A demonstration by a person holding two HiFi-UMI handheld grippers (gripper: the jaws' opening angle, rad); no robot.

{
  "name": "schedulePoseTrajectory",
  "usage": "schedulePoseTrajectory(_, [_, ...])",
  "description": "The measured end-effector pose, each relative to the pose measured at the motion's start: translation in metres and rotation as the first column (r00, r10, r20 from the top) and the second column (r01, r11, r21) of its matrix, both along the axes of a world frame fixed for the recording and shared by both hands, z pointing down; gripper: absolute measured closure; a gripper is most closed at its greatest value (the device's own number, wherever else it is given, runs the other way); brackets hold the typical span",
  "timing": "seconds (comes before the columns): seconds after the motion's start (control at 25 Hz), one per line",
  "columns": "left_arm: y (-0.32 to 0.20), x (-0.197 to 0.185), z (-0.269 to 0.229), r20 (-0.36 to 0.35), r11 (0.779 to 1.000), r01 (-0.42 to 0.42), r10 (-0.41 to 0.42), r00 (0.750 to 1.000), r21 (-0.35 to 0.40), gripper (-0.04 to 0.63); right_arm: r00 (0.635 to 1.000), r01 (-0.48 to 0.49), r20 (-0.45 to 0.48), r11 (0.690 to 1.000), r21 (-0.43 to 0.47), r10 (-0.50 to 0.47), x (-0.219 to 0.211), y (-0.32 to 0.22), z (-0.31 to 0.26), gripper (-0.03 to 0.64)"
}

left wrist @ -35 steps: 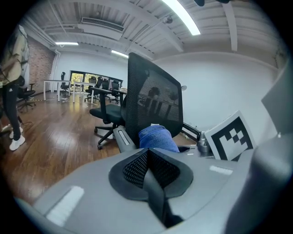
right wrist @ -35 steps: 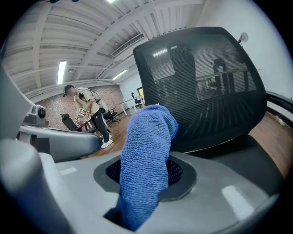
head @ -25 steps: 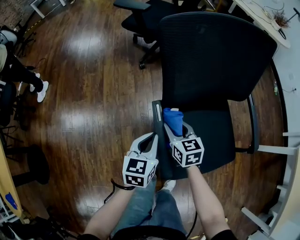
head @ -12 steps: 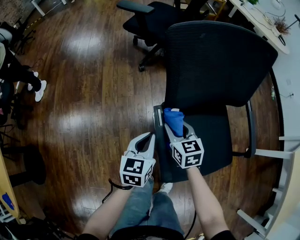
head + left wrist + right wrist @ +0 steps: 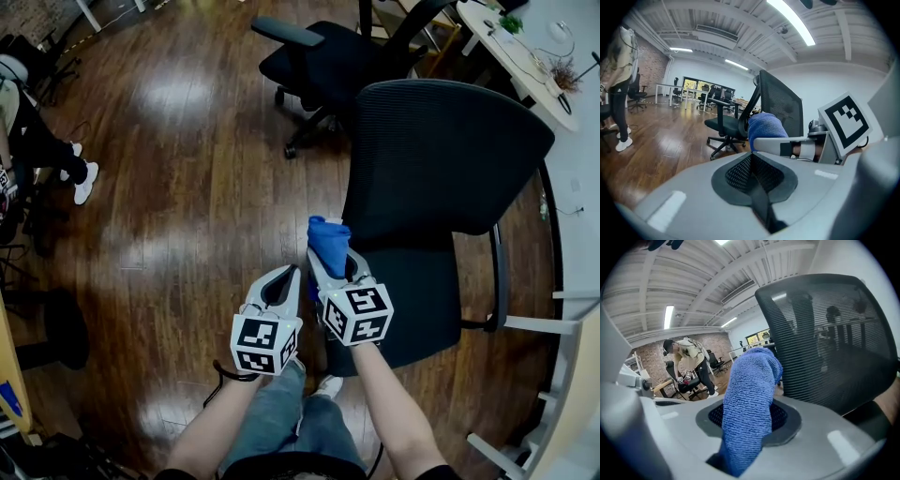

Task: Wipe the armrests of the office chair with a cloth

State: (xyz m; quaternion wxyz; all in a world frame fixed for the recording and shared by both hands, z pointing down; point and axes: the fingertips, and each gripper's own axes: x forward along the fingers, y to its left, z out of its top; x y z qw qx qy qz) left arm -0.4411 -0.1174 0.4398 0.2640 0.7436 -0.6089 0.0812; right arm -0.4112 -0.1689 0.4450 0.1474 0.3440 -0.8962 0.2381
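1. The right gripper [image 5: 335, 270] clamps a blue microfibre cloth [image 5: 328, 242], which stands clear of its jaws at the left edge of the black mesh office chair [image 5: 441, 159], apparently ready to wipe an armrest.
2. The left gripper [image 5: 284, 277] hangs just beside it, jaws together and empty.

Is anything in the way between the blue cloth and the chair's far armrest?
Nothing visible does. The blue cloth, clamped in the right tool, is at the seat's near edge; the seat between it and the far armrest is bare, and the backrest stands to one side of that path.
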Motion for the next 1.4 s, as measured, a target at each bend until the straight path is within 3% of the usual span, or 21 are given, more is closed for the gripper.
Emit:
schedulePoseTrajectory(0.28, [0.003, -0.041, 0.000, 0.011, 0.999, 0.044, -0.043, 0.999, -0.007, 0.591, 0.988, -0.089, 0.106, 0.977, -0.193, 0.111, -0.046, 0.002, 0.026, 0.479])
schedulePoseTrajectory(0.56, [0.001, -0.061, 0.018, 0.024, 0.999, 0.018, -0.017, 1.000, -0.035, 0.591, 0.959, -0.199, 0.121, 0.916, -0.348, 0.255, -0.061, 0.001, 0.067, 0.479])
schedulePoseTrajectory(0.76, [-0.013, -0.065, 0.025, 0.025, 0.999, -0.010, 0.011, 1.000, -0.041, 0.591, 0.913, -0.283, 0.151, 0.855, -0.434, 0.379, -0.060, -0.002, 0.085, 0.479])
schedulePoseTrajectory(0.96, [-0.023, -0.069, 0.025, 0.032, 0.999, -0.030, 0.031, 0.999, -0.028, 0.591, 0.888, -0.319, 0.168, 0.836, -0.447, 0.429, -0.062, -0.005, 0.092, 0.480])
schedulePoseTrajectory(1.4, [-0.005, -0.068, 0.032, 0.035, 0.999, -0.004, 0.005, 0.999, -0.041, 0.591, 0.875, -0.331, 0.179, 0.826, -0.455, 0.449, -0.050, 0.019, 0.100, 0.480])
